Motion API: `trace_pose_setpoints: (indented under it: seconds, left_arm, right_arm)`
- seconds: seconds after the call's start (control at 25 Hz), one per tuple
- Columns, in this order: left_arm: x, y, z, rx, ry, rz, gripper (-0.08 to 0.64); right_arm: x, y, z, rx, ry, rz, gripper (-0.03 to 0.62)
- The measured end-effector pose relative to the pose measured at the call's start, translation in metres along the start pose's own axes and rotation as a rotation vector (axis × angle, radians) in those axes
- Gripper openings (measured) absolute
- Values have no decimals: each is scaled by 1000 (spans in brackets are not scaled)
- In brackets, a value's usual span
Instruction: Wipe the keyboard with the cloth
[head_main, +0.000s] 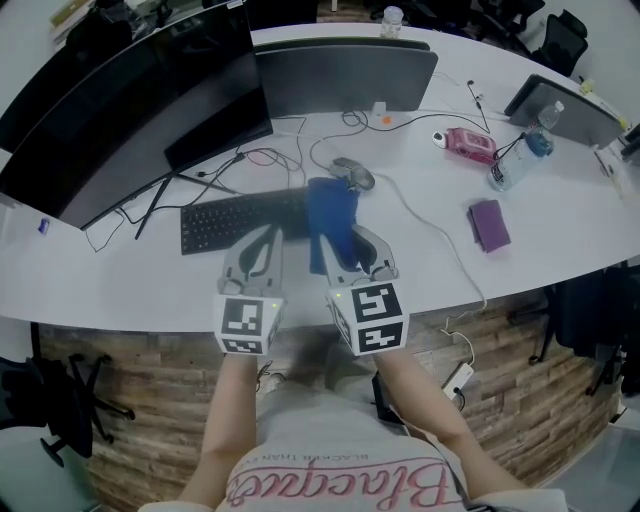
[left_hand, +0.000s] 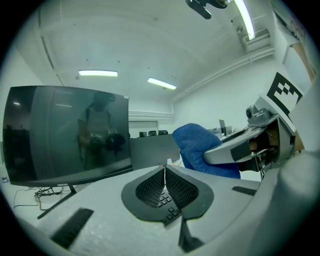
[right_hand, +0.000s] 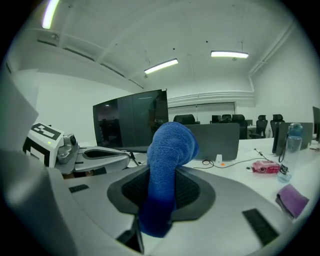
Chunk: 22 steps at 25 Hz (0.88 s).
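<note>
- Right hand-held gripper (right_hand: 161, 197): pinching cloth (right_hand: 169, 145).
- Cloth over right end of keyboard (head_main: 235, 220), on table (head_main: 120, 270).
- Left hand-held gripper (left_hand: 165, 175): pressed together, empty, above keys.
- Lower cloth flat onto keys. Sweep along rows, light pressure.
- Steady keyboard edge with left if it slides.

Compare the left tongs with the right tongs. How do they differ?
The left tongs are shut on nothing; the right tongs are shut on the blue cloth. The keyboard shows below the left tongs' tips; cloth covers the right tongs' tips. Both are held side by side.
</note>
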<state>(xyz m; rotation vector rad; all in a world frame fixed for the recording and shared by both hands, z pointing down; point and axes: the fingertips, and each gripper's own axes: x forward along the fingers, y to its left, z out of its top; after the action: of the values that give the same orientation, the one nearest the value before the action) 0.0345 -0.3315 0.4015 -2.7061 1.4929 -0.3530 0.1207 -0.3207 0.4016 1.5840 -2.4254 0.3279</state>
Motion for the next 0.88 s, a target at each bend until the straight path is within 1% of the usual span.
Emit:
trace_pose_setpoints:
  seconds: [0.24,0.44,0.72,0.88]
  left_arm:
    - [-50,11,13,14,-49,2,6]
    - [-95,17,26,33,-95,-13,6]
    - [-153,31,33,49,-136,-51,6]
    - [-182,32,36,64,-162,-85,6]
  right_arm:
    - [-29,50,15,-29,-62,-5,104]
    - [-59,92,25,-50,-113,-24,104]
    - [-81,156,31,-71,-142,-43,104]
    - [-91,184,30,-72,-150,-72,104]
